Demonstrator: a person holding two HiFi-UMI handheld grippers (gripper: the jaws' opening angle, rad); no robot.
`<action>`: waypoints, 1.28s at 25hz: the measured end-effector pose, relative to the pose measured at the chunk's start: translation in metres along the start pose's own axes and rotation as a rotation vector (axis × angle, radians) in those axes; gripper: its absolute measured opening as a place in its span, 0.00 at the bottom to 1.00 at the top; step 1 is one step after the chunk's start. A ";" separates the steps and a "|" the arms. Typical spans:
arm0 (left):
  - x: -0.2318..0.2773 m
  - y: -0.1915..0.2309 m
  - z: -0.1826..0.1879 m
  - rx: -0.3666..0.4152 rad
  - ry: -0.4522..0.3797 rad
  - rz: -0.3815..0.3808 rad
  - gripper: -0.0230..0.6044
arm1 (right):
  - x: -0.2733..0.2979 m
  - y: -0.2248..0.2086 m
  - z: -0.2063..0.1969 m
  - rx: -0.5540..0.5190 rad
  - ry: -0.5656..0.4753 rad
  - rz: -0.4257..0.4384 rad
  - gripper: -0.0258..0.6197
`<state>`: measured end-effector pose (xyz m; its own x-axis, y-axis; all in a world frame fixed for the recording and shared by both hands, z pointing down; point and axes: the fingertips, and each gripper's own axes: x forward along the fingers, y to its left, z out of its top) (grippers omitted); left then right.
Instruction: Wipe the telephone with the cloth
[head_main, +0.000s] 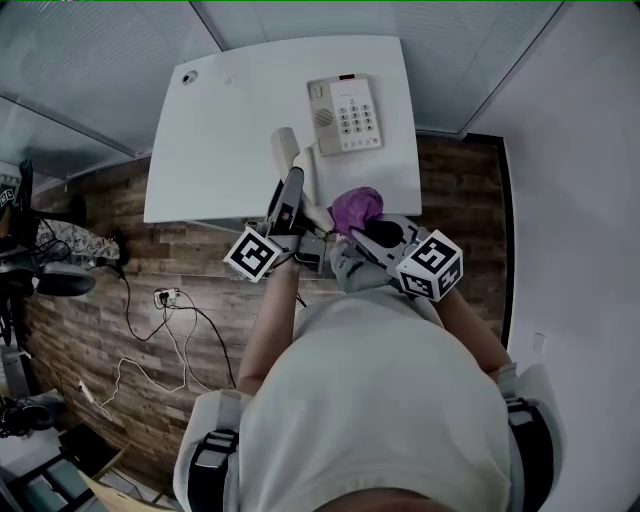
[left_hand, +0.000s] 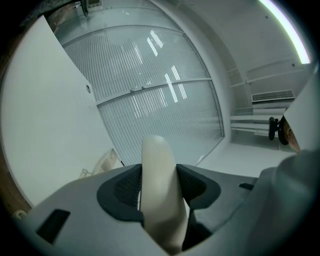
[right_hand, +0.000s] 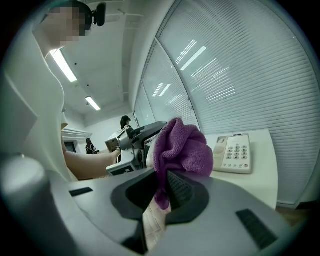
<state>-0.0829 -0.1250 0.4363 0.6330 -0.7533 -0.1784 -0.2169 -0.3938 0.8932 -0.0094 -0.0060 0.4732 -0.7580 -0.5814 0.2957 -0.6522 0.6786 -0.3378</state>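
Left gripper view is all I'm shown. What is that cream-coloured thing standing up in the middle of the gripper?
Observer: That is the telephone's handset, clamped in the left gripper. The head view shows it held off the telephone, which sits on a white table.
Operator: And the cloth for the wiping, where is it?
Observer: A purple cloth is pinched in the right gripper. It is near the table's front edge and not touching the telephone.
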 end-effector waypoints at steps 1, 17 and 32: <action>0.001 0.000 0.001 0.002 0.001 0.000 0.40 | 0.000 -0.003 0.001 0.001 -0.002 -0.008 0.11; 0.044 0.042 -0.008 0.178 0.157 0.151 0.40 | -0.002 -0.067 0.035 0.018 -0.081 -0.173 0.11; 0.120 0.100 -0.011 0.318 0.309 0.293 0.40 | 0.025 -0.124 0.060 0.064 -0.101 -0.224 0.11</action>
<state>-0.0208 -0.2486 0.5087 0.6908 -0.6845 0.2328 -0.6019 -0.3661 0.7097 0.0522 -0.1317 0.4693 -0.5891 -0.7582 0.2793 -0.8004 0.5001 -0.3305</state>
